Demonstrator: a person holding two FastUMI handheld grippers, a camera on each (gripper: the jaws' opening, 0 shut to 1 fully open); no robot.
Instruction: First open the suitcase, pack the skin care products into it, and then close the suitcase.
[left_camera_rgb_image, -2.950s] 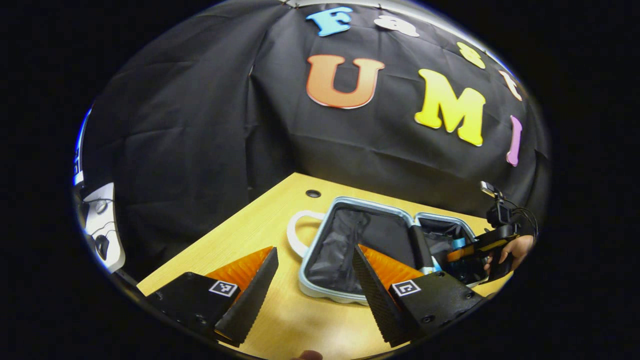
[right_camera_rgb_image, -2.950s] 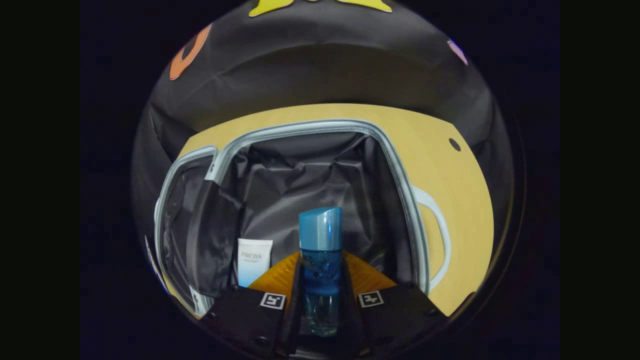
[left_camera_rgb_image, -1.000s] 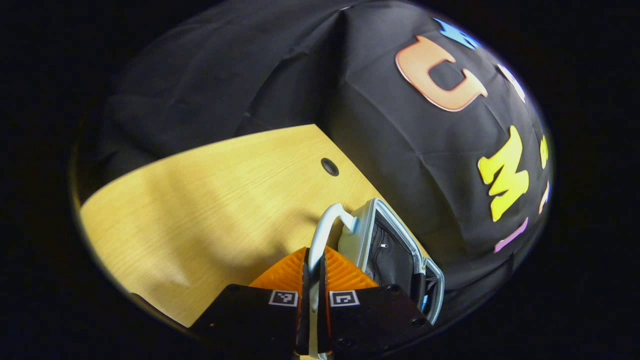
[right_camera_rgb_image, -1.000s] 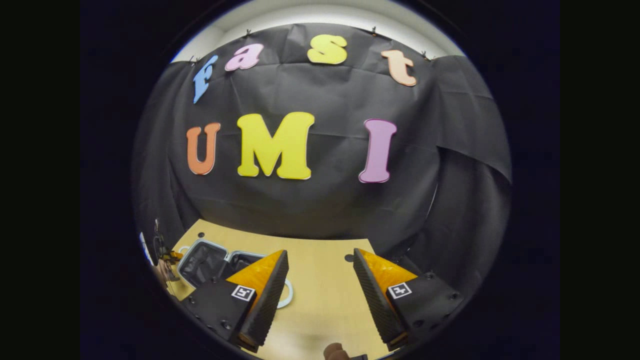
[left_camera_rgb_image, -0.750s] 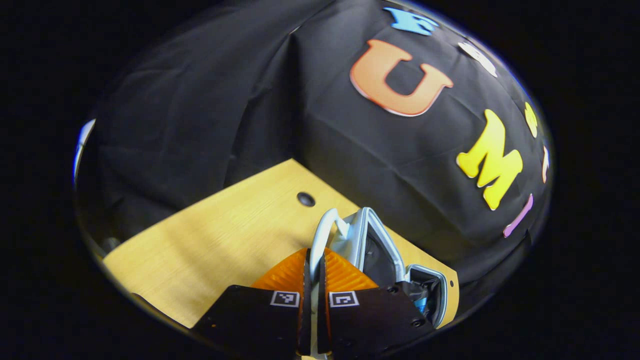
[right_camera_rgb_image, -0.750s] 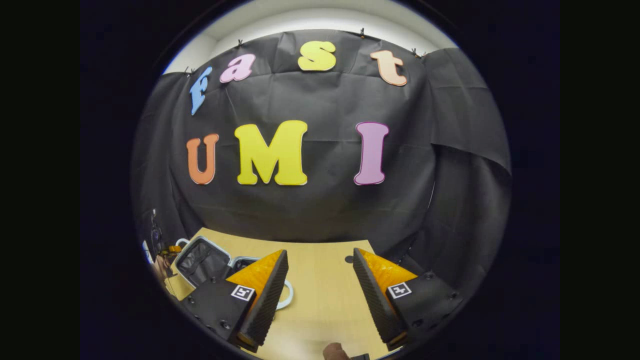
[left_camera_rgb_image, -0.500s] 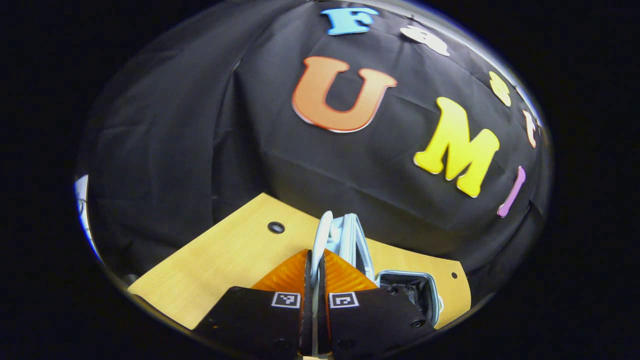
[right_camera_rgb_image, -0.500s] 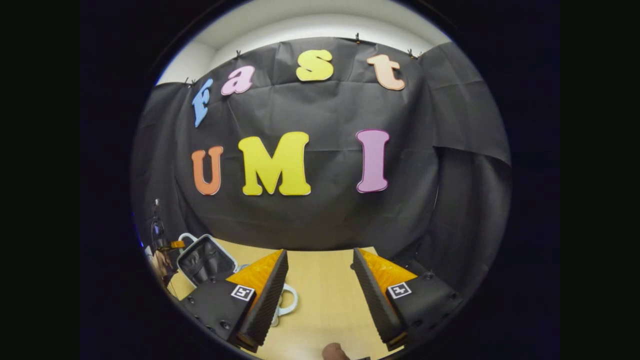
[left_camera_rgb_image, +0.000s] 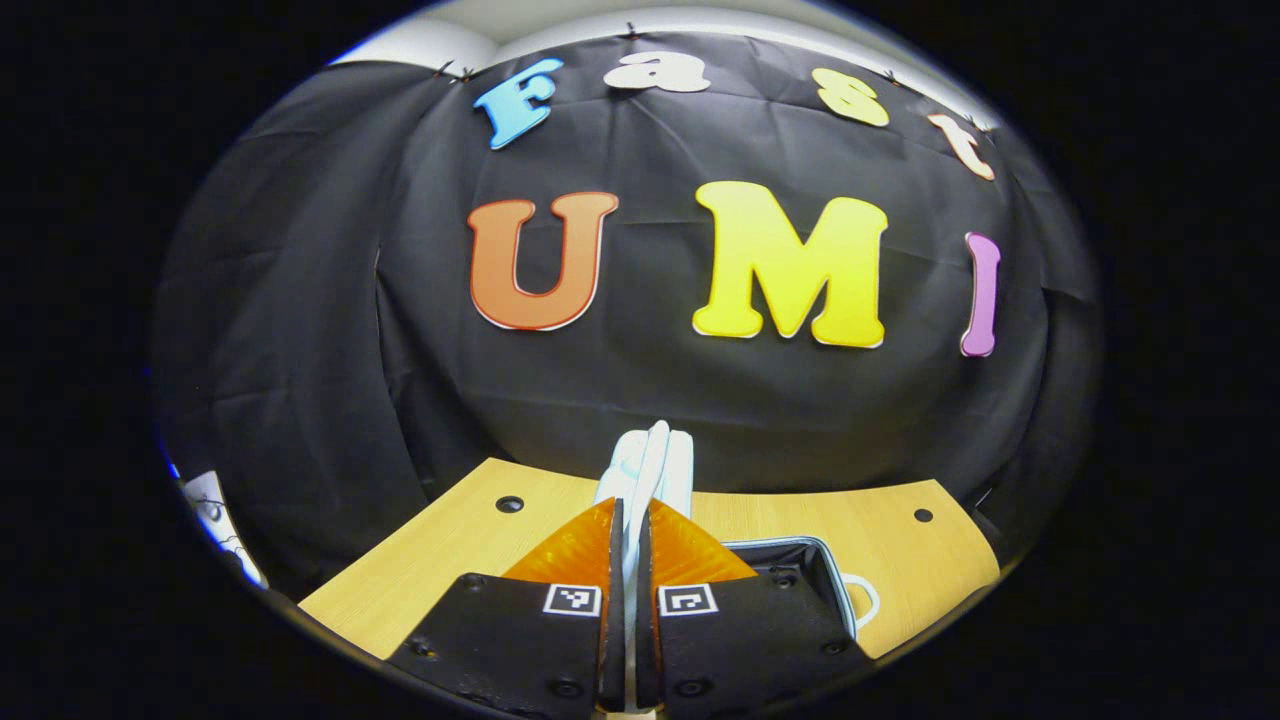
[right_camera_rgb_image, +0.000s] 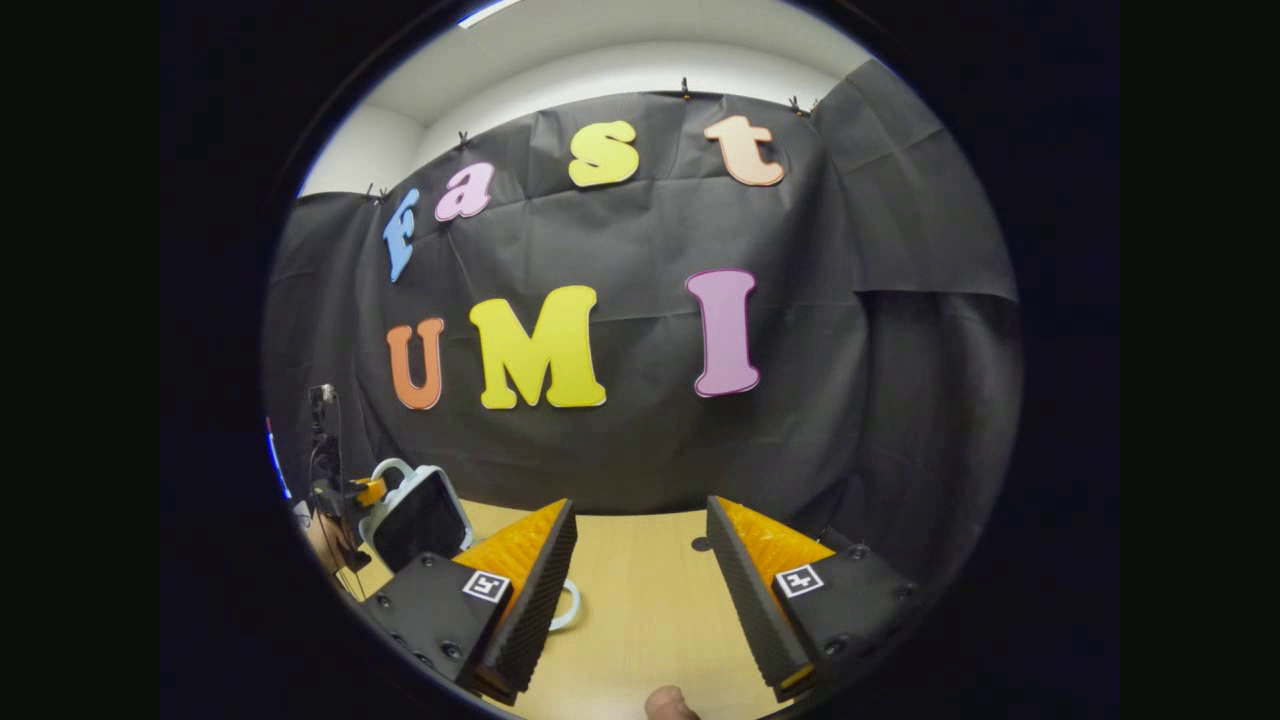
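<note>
The suitcase lid stands upright on its edge near the back edge of the tabletop, and its white handle is pinched between both fingers of the left hand-held gripper. The other suitcase half lies flat beside it. The right hand-held gripper is wide apart and holds nothing above the tabletop.

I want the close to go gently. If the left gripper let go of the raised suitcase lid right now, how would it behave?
The lid looks like a rigid shell, so it should swing as one piece rather than flop. It stands near upright, held only by its handle in the left gripper, so it may tip either way. It probably would drop fast onto the lower half.
</note>
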